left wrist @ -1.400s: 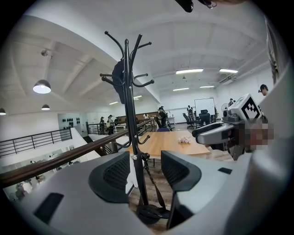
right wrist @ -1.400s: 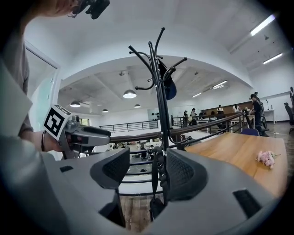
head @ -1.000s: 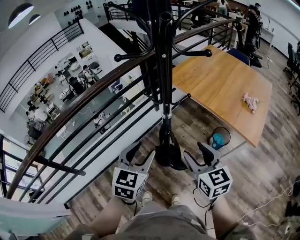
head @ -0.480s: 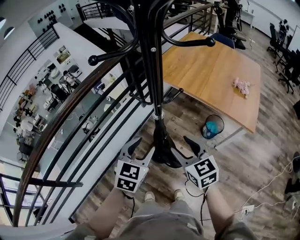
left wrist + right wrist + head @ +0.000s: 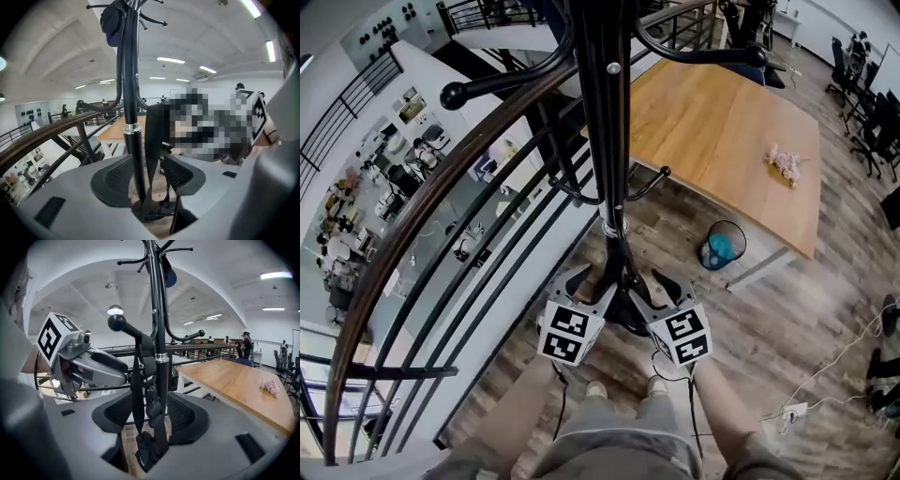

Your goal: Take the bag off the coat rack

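The black coat rack pole [image 5: 609,141] rises in front of me from its base [image 5: 623,314]. A black bag strap [image 5: 137,394] with a buckle hangs from a ball-tipped hook [image 5: 117,323] and runs down beside the pole to a dark bundle [image 5: 147,453] near the base. The same strap [image 5: 152,154] appears in the left gripper view. A dark blue item [image 5: 112,23] hangs at the rack's top. My left gripper [image 5: 592,283] and right gripper [image 5: 649,286] are both open, their jaws standing either side of the pole and strap without touching them.
A wooden-topped railing [image 5: 441,202] with black bars runs along the left, with a drop to a lower floor behind it. A wooden table [image 5: 731,122] bearing a pink item [image 5: 786,162] stands to the right. A waste bin [image 5: 722,246] sits under the table's edge. Cables [image 5: 825,375] lie on the floor.
Both grippers have moved forward and inward to the rack's lower pole, and now stand closer together. The view has come nearer to the rack.
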